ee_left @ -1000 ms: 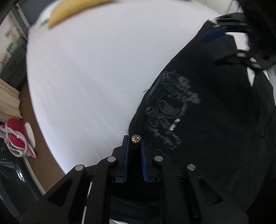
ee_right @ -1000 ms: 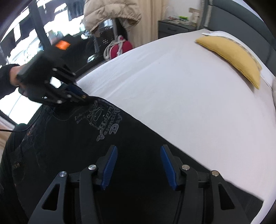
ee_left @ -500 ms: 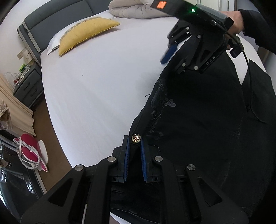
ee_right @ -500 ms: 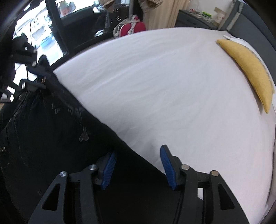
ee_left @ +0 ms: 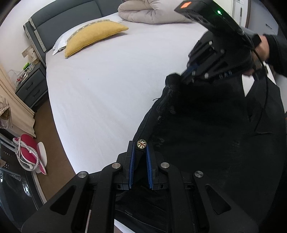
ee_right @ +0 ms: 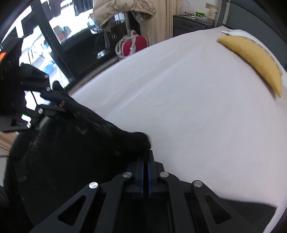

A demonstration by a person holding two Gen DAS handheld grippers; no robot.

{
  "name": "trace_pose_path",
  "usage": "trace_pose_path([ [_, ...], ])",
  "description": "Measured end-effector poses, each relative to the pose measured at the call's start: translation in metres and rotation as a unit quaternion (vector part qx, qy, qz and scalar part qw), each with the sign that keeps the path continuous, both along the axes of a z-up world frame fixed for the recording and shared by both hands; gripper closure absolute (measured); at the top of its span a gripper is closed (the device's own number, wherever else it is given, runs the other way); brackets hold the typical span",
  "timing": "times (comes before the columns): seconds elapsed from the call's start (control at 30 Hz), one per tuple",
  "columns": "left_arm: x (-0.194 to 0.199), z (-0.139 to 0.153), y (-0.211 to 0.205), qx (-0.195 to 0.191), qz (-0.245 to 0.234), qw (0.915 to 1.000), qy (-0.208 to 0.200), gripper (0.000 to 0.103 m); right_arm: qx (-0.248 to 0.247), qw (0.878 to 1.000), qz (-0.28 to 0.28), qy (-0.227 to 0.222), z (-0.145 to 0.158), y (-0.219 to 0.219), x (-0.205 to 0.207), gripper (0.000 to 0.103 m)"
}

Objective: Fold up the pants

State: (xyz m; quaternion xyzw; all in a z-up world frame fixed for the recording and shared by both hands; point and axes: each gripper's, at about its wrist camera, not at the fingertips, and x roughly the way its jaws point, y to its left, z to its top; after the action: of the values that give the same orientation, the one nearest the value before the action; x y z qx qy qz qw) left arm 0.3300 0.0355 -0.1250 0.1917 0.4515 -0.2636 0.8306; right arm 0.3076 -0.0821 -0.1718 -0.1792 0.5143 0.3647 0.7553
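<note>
Black denim pants point(ee_left: 206, 136), limp and weighty, sag over the bed point(ee_left: 107, 86); left gripper point(ee_left: 140, 152) pinches the buttoned waistband, right gripper point(ee_right: 146, 161) clamps its far edge.

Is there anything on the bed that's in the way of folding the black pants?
Nothing visible blocks them. Both grippers already pinch the black pants: the left gripper by the button, the right gripper on a bunched edge. The white sheet beside them is bare; the yellow pillow and rolled duvet lie far off by the headboard.
</note>
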Motion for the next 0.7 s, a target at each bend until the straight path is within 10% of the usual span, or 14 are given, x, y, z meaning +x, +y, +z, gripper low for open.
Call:
trace_pose_path([
  [0.3,-0.056,0.015,-0.004,0.003,-0.002,0.9999,-0.01,0.092,0.043,0.999,-0.01,-0.02,0.019,-0.005,-0.058,0.098],
  [0.7,-0.214,-0.001,-0.041,0.051,-0.102,0.9935,-0.002,0.092,-0.104,0.983,0.097,-0.118,0.014,-0.014,-0.23,0.099],
])
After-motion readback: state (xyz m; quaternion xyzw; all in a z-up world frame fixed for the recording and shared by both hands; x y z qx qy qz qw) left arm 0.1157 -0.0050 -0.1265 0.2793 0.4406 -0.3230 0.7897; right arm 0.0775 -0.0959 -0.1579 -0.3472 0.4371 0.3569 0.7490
